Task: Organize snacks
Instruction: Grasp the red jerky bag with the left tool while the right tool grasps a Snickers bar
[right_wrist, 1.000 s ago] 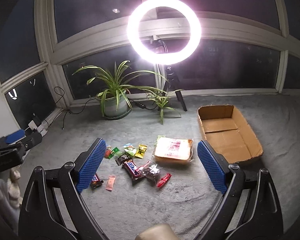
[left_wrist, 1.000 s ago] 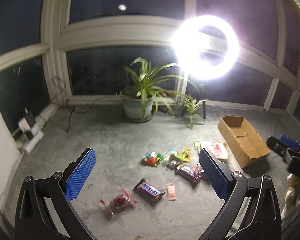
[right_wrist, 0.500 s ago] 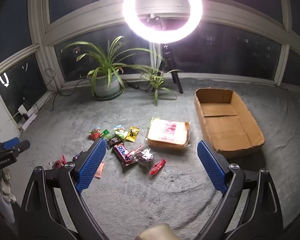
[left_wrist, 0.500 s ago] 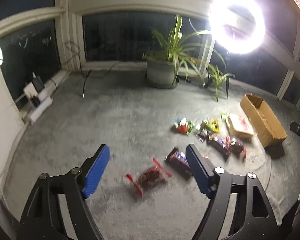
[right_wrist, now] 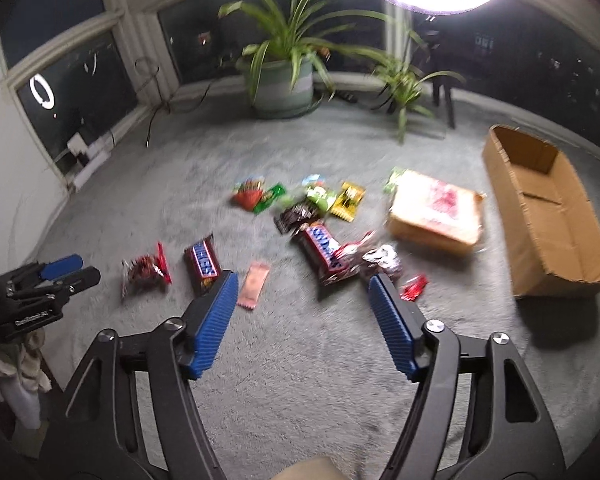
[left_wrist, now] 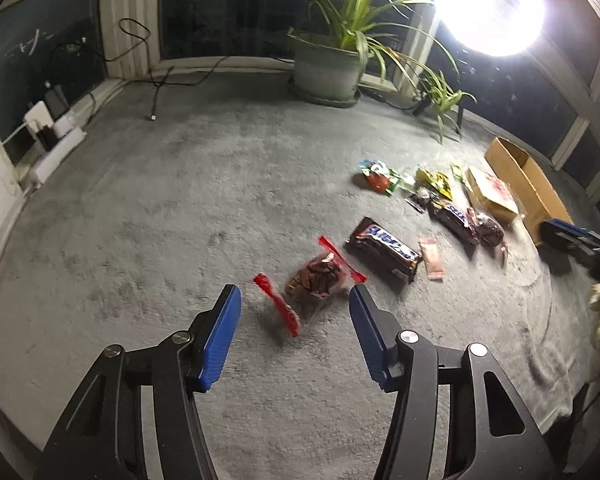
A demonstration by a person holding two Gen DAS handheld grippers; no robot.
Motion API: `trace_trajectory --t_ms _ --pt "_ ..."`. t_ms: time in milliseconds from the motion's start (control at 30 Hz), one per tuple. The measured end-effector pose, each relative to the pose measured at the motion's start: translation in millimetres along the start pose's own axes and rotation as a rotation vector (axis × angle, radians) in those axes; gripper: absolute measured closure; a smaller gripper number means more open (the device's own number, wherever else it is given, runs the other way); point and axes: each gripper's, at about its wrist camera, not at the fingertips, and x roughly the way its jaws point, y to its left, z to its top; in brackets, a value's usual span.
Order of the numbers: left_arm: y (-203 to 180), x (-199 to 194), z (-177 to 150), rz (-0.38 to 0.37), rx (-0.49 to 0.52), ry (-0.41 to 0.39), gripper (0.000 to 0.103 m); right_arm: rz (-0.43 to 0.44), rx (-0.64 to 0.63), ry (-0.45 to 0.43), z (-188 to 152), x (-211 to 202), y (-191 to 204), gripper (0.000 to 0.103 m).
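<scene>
Several snacks lie scattered on the grey carpet. My left gripper (left_wrist: 294, 300) is open, low over a clear red-edged snack bag (left_wrist: 314, 278) that lies just ahead between its fingers, not touched. A Snickers bar (left_wrist: 384, 249) and a pink sachet (left_wrist: 431, 259) lie to its right. My right gripper (right_wrist: 302, 282) is open above the carpet, just short of a second Snickers bar (right_wrist: 322, 248) and a foil-wrapped snack (right_wrist: 382, 258). An open cardboard box (right_wrist: 548, 216) stands at the right, a flat tan packet (right_wrist: 436, 212) beside it. The left gripper also shows in the right wrist view (right_wrist: 66, 268).
A large potted plant (right_wrist: 284, 76) and a small one (right_wrist: 404, 88) stand by the windows. A ring light (left_wrist: 488, 8) on a stand glares at the back. Power strips and cables (left_wrist: 56, 132) lie along the left wall. Small green and yellow packets (right_wrist: 320, 196) lie mid-carpet.
Both grippers have dropped and moved forward toward the snacks. The left one now straddles the view of the red-edged bag; the right one has closed in on the Snickers pile. Both jaws have narrowed slightly.
</scene>
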Motion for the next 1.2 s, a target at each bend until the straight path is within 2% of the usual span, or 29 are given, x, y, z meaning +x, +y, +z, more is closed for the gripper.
trace_trajectory --t_ms 167,333,500,600,667,767,1033,1200 --pt "-11.4 6.6 -0.5 -0.065 0.020 0.012 0.047 0.040 0.027 0.068 0.4 27.9 6.7 0.045" --pt "-24.9 14.1 2.5 -0.111 0.050 0.017 0.047 0.062 0.039 0.100 1.3 39.5 12.8 0.046" --pt "-16.0 20.5 9.5 -0.094 0.074 0.009 0.047 0.110 0.006 0.107 8.6 43.2 25.5 0.046" --pt "-7.1 32.4 12.2 -0.092 0.134 0.064 0.047 0.157 -0.026 0.128 14.2 53.0 38.1 0.047" --pt "-4.2 34.7 11.9 -0.067 0.180 0.067 0.048 0.191 -0.031 0.150 17.8 62.3 44.5 0.051" --pt "-4.7 39.7 12.2 -0.080 0.237 0.088 0.048 0.218 -0.051 0.172 22.1 74.5 55.1 0.051" --pt "-3.2 59.6 17.6 -0.110 0.265 0.112 0.048 0.230 -0.129 0.237 24.7 104.3 74.0 0.051" --pt "-3.6 68.6 18.0 -0.108 0.264 0.116 0.050 0.216 -0.162 0.259 23.7 117.8 78.4 0.056"
